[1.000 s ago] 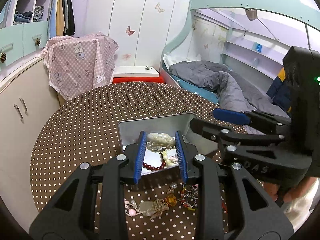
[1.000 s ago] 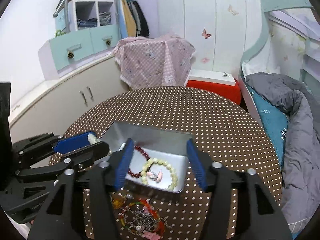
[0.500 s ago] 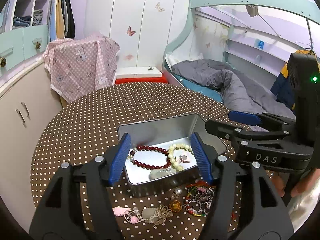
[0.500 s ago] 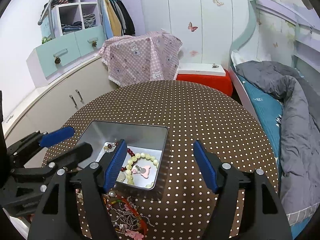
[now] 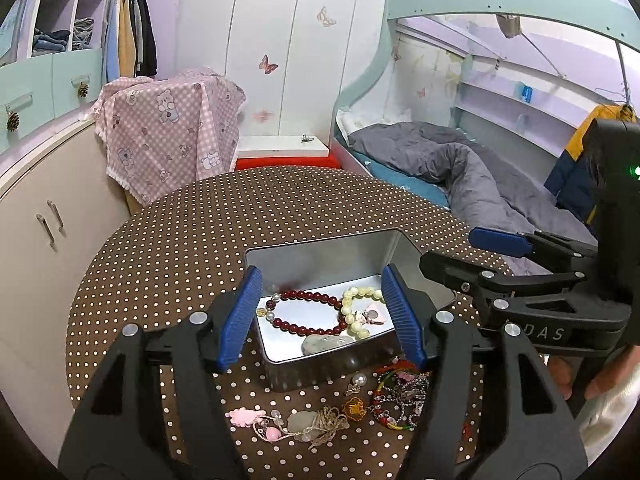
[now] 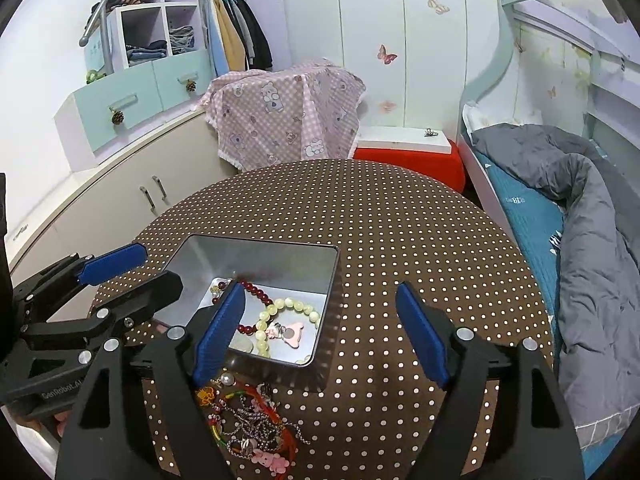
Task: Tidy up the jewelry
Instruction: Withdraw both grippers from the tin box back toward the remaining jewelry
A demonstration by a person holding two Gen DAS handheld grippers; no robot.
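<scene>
- We hold the left gripper [image 5: 322, 314] low in the centre of the left wrist view, its blue pads apart with nothing between them, hovering over the open rectangular silver metal tin [image 5: 320, 248] on the brown polka-dot round table [image 5: 200, 240].
- Our right gripper [image 6: 320, 334] sits at the bottom centre of the right wrist view; its jaws are opening and empty, over the tin's right rim.
- Inside the tin lie a dark red bead bracelet [image 5: 308, 312], a pale yellow bead bracelet [image 5: 356, 308] with a pink charm, and a greenish stone pendant [image 5: 320, 345].
- The tangled pile of chains and coloured cords [image 5: 396, 396] waits below the tin, lower right of the left view, with a pink cloud-shaped charm [image 5: 246, 417] to its left.
- We judge these pieces light, limp and snag-prone; beads are slippery, so we would pinch a cord or chain strand rather than a round bead.
</scene>
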